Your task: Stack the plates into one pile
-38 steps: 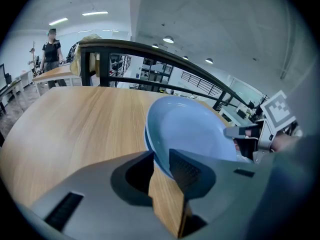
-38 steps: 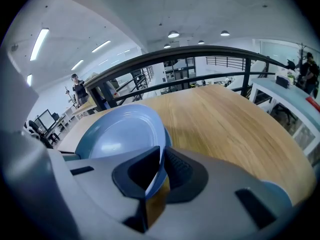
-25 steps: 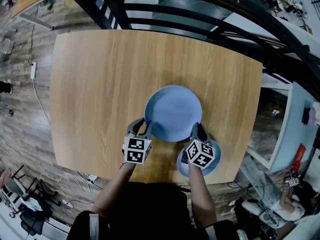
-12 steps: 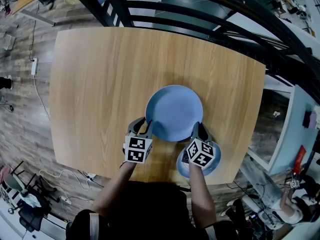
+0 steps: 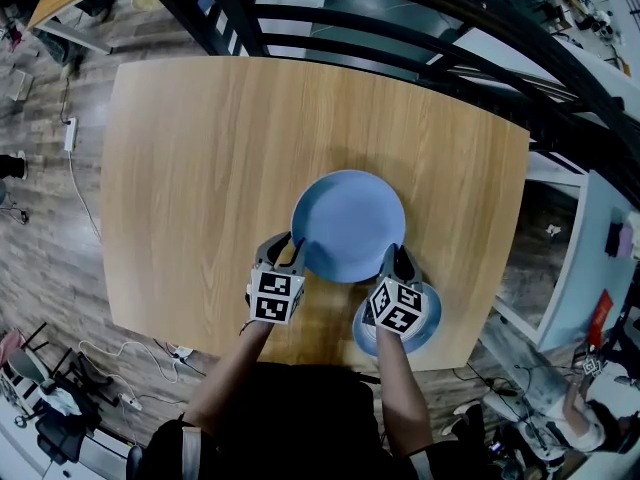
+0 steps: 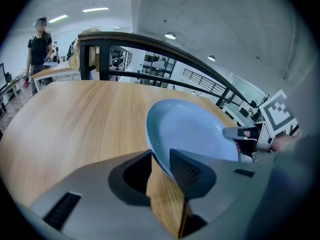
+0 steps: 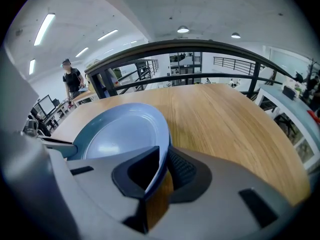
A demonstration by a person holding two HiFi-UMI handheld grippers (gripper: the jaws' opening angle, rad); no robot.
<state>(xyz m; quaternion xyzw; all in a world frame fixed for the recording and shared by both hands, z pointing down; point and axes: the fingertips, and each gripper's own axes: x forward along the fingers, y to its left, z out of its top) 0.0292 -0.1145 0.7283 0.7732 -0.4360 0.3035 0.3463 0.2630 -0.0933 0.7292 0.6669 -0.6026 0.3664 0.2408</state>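
Note:
A large blue plate [image 5: 348, 223] is above the near middle of the wooden table [image 5: 200, 168], held by its two sides. My left gripper [image 5: 290, 251] is shut on its left rim, which runs between the jaws in the left gripper view [image 6: 161, 156]. On the opposite rim my right gripper [image 5: 397, 260] is shut too, the edge pinched between its pads [image 7: 162, 156]. The plate [image 6: 195, 129] looks slightly tilted and off the wood. A smaller blue plate [image 5: 432, 326] lies near the table's front right edge, mostly hidden under the right gripper's marker cube.
A black railing [image 5: 400, 8] runs behind the table's far edge. Cables and a power strip [image 5: 66, 140] lie on the floor at left. A person [image 6: 39, 39] stands far off beyond the table. Bare wood spreads left of and beyond the plates.

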